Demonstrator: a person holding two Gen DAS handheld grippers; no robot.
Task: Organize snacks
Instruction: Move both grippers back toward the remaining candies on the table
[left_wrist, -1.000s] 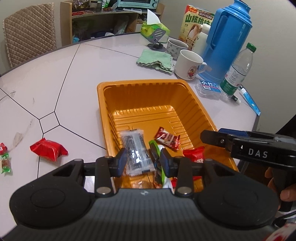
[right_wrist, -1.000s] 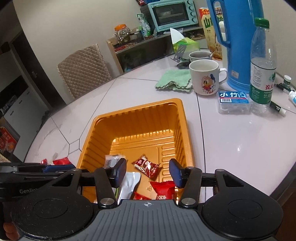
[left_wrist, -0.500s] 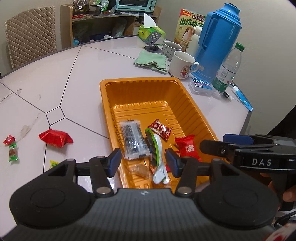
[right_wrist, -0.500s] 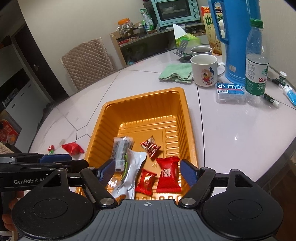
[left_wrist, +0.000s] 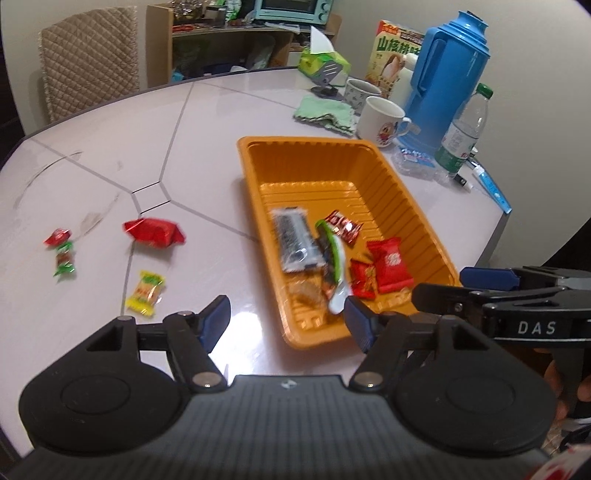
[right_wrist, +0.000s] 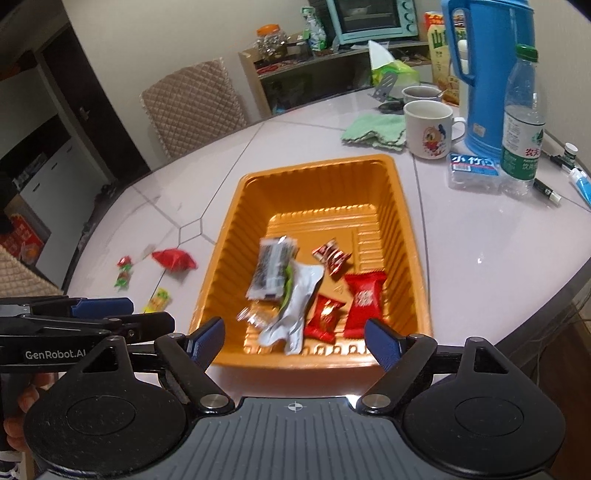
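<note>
An orange tray (left_wrist: 406, 192) (right_wrist: 236, 229) on the white table holds several wrapped snacks, among them a black-and-clear pack (left_wrist: 293, 238) (right_wrist: 271, 269), a white-green wrapper (left_wrist: 334, 266) (right_wrist: 295, 306) and a red pack (left_wrist: 389, 264) (right_wrist: 364, 299). Left of the tray lie a red pack (left_wrist: 153, 230) (right_wrist: 173, 258), a yellow candy (left_wrist: 146, 288) (right_wrist: 159, 297) and small red-green candies (left_wrist: 62, 247) (right_wrist: 123, 273). My left gripper (left_wrist: 286, 319) is open and empty above the tray's near left corner. My right gripper (right_wrist: 293, 338) is open and empty above the tray's near rim.
Behind the tray stand a white mug (left_wrist: 380, 120) (right_wrist: 428, 127), a green cloth (left_wrist: 325, 112) (right_wrist: 373, 131), a blue thermos (left_wrist: 447, 81) (right_wrist: 487, 70), a water bottle (left_wrist: 463, 129) (right_wrist: 522, 118) and a small plastic box (right_wrist: 471, 168). The table's right edge (right_wrist: 554, 291) is near. A chair (left_wrist: 88, 62) stands behind the table.
Both grippers have pulled back and up from the tray and opened wider. The left view has swung left, bringing the loose candies on the table into sight.
</note>
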